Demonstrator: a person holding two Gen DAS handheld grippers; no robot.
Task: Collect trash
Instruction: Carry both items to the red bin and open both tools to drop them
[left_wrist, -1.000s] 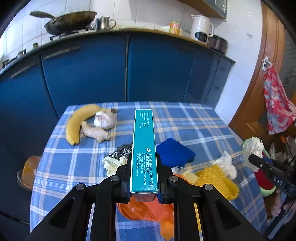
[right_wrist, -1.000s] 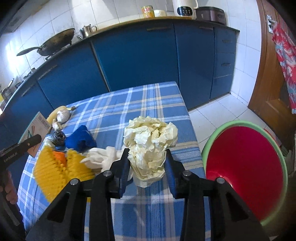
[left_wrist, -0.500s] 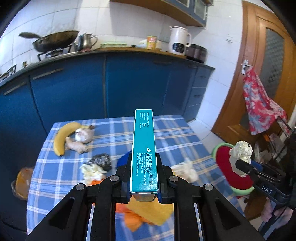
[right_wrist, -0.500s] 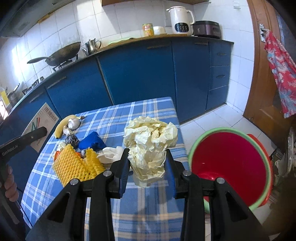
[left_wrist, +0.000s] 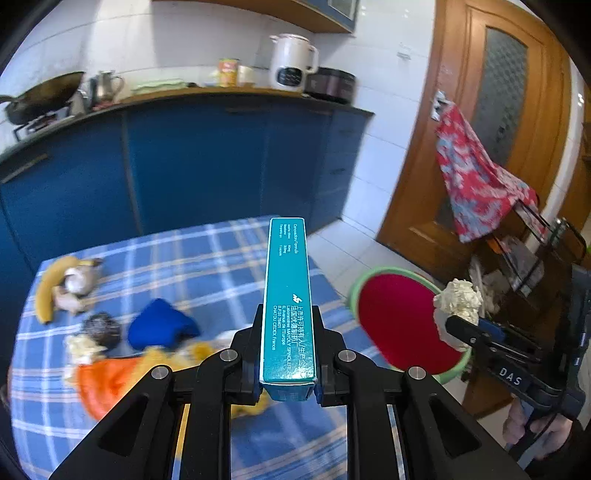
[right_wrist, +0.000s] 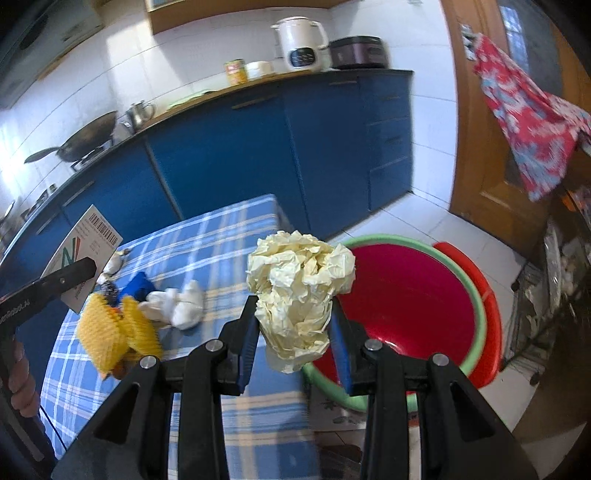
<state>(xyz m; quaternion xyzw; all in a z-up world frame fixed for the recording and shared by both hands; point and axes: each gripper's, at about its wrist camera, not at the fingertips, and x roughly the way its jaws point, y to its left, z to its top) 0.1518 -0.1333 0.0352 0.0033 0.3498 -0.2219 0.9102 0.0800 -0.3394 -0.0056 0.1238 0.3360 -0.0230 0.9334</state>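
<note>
Left grip: your left gripper (left_wrist: 287, 363) has its jaws clamped on the near end of the teal carton (left_wrist: 287, 295), which juts forward, long and unsupported.
Right grip: your right gripper (right_wrist: 293, 334) has its jaws squeezed on the crumpled paper wad (right_wrist: 299, 291), holding its lower part only.
Risk, carton: the hold sits at one end; a quick swing could lever the carton out of the jaws, dropping it on the desk (left_wrist: 207, 258) or the floor.
Risk, wad: soft paper compresses; a loose fold may pull free short of the bin.
Risk, crossing: both grippers head for the same opening; in the left view the right one hangs over the red bin (left_wrist: 399, 321), so you could knock them together.
Risk, release: let go early and the trash lands on the bin's green rim (right_wrist: 480, 295) or the tiles.
Pose: both grippers tilt downward, level with each other, the bin below and to the right.
Left behind: yellow mesh (right_wrist: 110, 332), white tissue (right_wrist: 181, 301), blue cloth (left_wrist: 162, 328) on the desk.
</note>
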